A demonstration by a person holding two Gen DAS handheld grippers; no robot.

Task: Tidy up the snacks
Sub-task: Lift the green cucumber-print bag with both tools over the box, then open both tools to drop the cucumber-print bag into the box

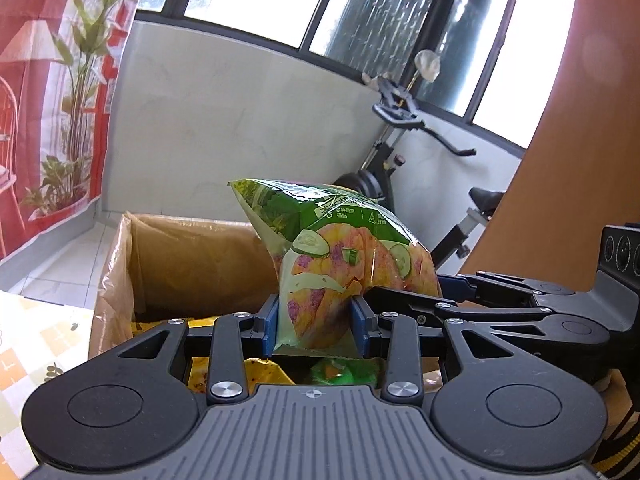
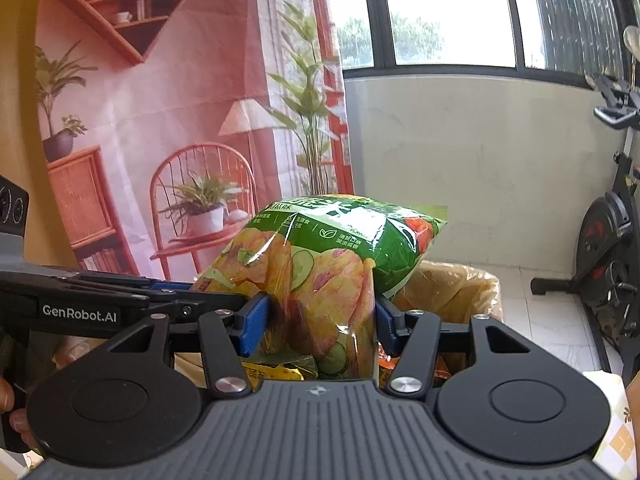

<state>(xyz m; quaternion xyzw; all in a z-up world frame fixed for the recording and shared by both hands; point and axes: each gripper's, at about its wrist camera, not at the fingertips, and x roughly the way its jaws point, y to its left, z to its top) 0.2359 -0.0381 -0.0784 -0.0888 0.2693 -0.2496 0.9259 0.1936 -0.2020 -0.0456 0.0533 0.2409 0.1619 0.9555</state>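
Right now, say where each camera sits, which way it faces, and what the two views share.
Left wrist view: sits on the left gripper, looks along its fingers, which pinch a green snack bag above a lined cardboard box; the right gripper shows at right.
Right wrist view: sits on the right gripper, clamped on the same bag, facing a printed backdrop; the left gripper reaches in from the left, with fingertips behind it.
Shared: bag, box, windows, exercise bike.
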